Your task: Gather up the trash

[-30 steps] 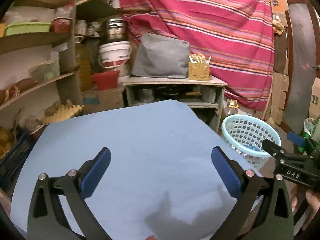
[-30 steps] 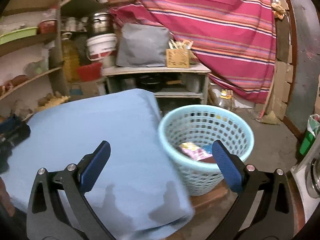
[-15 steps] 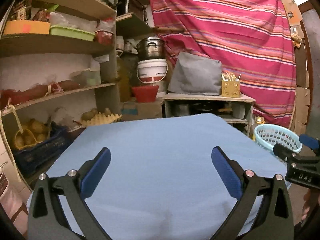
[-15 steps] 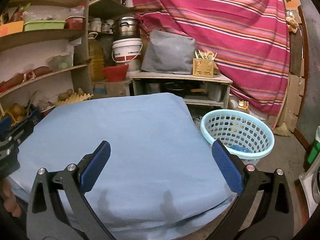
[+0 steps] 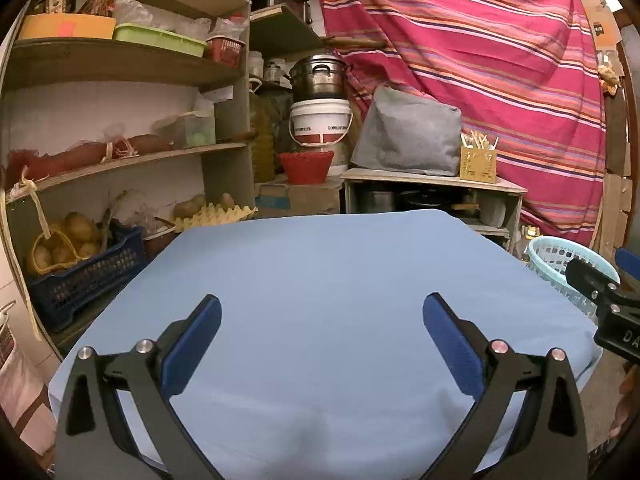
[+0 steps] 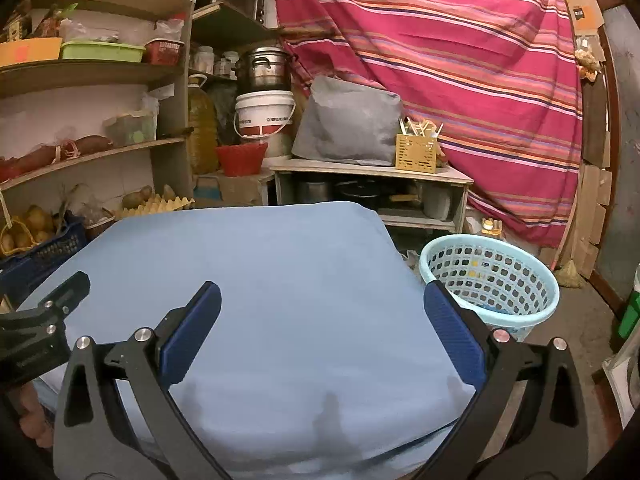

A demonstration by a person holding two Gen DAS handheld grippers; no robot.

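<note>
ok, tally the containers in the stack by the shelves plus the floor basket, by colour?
Silver metal pot: 1
White plastic bucket with red label: 1
Red woven bowl: 1
Light blue perforated plastic basket: 1
Total: 4

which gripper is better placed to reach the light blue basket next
Right, probably. The right gripper is open with the basket just beyond its right finger, off the blue-covered table's edge. The left gripper sits farther over, across the table.
</note>
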